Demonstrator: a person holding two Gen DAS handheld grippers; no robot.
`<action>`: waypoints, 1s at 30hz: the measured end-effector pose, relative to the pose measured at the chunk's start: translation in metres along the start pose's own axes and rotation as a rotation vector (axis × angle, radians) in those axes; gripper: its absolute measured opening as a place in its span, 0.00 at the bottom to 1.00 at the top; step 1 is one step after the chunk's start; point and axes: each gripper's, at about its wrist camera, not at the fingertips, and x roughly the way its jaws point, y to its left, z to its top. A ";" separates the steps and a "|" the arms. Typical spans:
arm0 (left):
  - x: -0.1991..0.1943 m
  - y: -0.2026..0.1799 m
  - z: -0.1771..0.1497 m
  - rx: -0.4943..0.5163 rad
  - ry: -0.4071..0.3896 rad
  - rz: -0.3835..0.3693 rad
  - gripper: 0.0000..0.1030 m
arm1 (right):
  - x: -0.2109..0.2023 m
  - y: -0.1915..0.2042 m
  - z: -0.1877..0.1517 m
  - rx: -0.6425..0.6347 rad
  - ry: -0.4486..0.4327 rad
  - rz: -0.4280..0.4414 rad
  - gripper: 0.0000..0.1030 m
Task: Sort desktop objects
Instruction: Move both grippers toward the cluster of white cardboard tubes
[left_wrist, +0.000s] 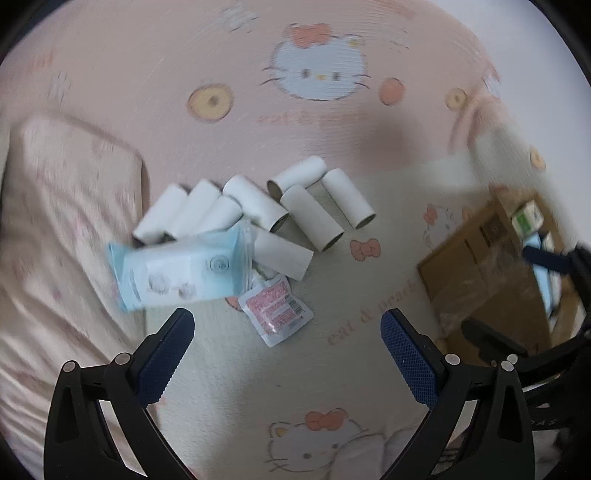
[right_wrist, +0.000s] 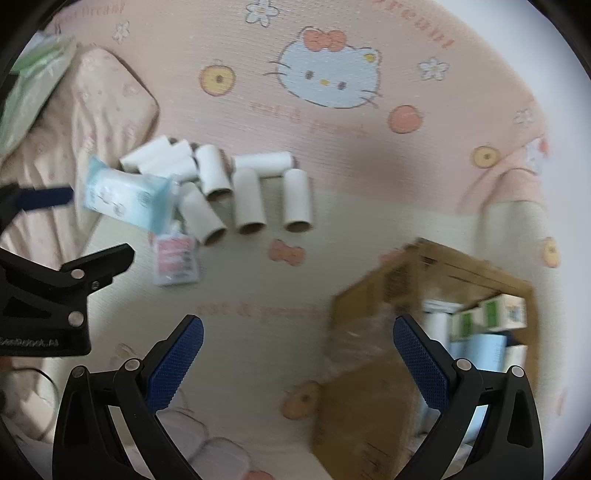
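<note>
Several white cardboard tubes (left_wrist: 295, 206) (right_wrist: 251, 192) lie in a loose heap on the cartoon-print bedding. A light blue wipes pack (left_wrist: 181, 269) (right_wrist: 127, 195) rests against their near left side, with a small pink-and-white sachet (left_wrist: 275, 308) (right_wrist: 176, 260) just in front of it. My left gripper (left_wrist: 288, 332) hovers open above the sachet and pack, touching neither. My right gripper (right_wrist: 297, 339) is open too, above the near-left rim of a brown cardboard box (right_wrist: 428, 266) (left_wrist: 480, 258). The box holds a green-and-white carton (right_wrist: 491, 314), a white tube and a light blue pack.
A pink pillow (left_wrist: 62, 206) (right_wrist: 92, 110) lies to the left of the heap, with a green-and-white pack (right_wrist: 33, 81) on its far end. The left gripper's body (right_wrist: 55, 291) shows at the left edge of the right wrist view. Bare bedding lies between heap and box.
</note>
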 end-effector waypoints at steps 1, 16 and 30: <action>0.003 0.008 -0.001 -0.035 0.002 -0.029 0.98 | 0.002 0.001 0.002 0.007 -0.005 0.016 0.99; 0.043 0.059 -0.033 -0.223 -0.046 -0.136 0.50 | 0.043 0.051 -0.006 -0.036 -0.328 0.130 0.99; 0.088 0.064 -0.030 -0.243 -0.085 -0.204 0.52 | 0.114 0.059 -0.019 0.086 -0.329 0.202 0.99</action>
